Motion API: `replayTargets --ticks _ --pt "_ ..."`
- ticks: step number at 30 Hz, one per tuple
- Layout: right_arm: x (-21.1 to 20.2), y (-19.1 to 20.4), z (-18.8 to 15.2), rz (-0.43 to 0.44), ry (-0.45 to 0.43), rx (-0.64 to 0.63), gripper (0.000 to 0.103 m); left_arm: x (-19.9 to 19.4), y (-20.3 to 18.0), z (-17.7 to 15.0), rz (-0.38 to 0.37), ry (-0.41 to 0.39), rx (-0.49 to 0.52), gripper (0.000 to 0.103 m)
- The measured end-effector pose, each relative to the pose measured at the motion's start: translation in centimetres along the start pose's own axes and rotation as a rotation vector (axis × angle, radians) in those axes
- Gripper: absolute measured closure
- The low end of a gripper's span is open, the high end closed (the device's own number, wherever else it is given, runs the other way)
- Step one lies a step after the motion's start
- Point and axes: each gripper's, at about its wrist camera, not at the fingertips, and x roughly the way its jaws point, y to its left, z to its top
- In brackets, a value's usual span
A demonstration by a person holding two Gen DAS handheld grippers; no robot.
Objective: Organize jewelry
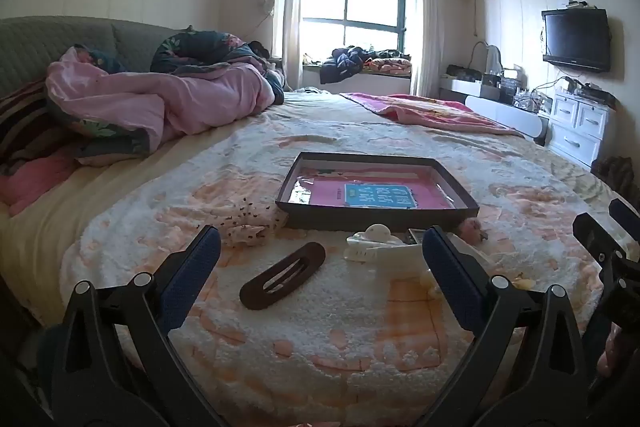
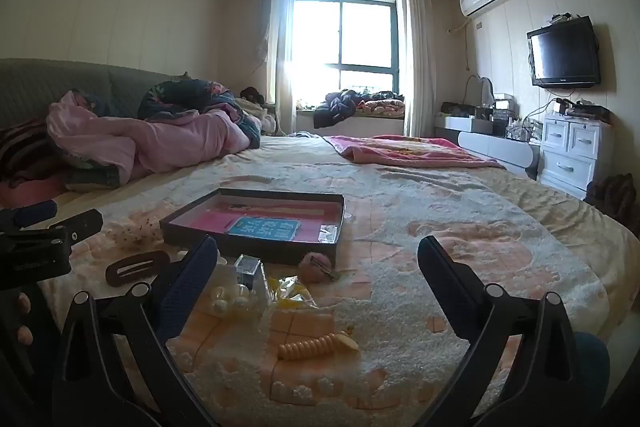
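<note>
Left gripper point(image 1: 320, 259) wide apart, holds nothing. Brown hair clip point(image 1: 283, 275) lies on blanket point(image 1: 340, 327) just ahead between its fingers, long axis diagonal. Right gripper point(image 2: 318, 263) also wide, nothing held, clip farther from it. Tray point(image 1: 372, 215) beyond. Left nearer, probably.

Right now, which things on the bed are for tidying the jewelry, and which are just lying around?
For the job:
- dark tray box
- brown hair clip
- white claw clip
- coil hair tie
- pearly beads
- pink pompom clip

Just lying about:
- pink quilt
- pink blanket
- TV
</note>
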Motion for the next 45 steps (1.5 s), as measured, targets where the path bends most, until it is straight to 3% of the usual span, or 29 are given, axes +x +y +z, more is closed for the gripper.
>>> replayTargets --ticks 45 --pt "0.15 0.13 0.03 0.001 -0.001 0.013 0.006 -0.20 0.39 0.26 0.007 -0.015 0.011 0.010"
